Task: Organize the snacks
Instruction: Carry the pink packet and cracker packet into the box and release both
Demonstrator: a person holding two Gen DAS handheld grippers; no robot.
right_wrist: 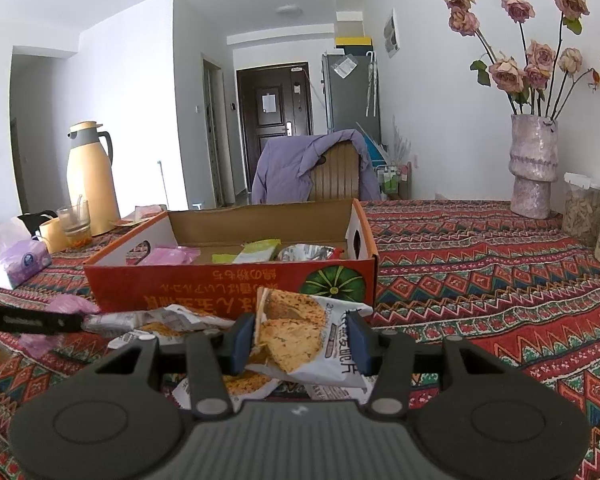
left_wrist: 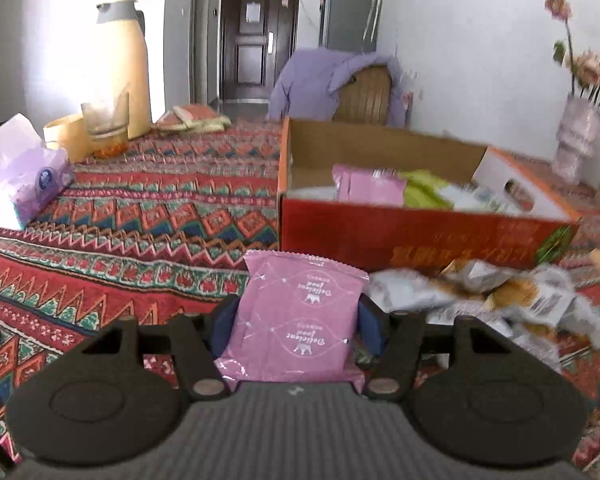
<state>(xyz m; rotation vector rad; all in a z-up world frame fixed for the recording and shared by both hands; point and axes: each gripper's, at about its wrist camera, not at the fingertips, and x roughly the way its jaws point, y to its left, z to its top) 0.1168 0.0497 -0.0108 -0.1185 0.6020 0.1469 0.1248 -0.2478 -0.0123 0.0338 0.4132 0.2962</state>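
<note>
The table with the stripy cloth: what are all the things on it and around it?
Cardboard box: one, orange-red, middle of table, open top.
Packets in box: at least three, pink, green, silver.
Grey cracker packets: a few, loose, in front of box.
Thermos jug: one, yellow, far left.
Glass cup: one, clear, beside jug.
Tissue pack: one, purple, left edge.
Flower vase: one, pale pink, right, holds roses.
Wooden chair: one, behind table, purple jacket over it.
Left claw: shut on pink snack packet.
Right claw: shut on white cracker packet.
</note>
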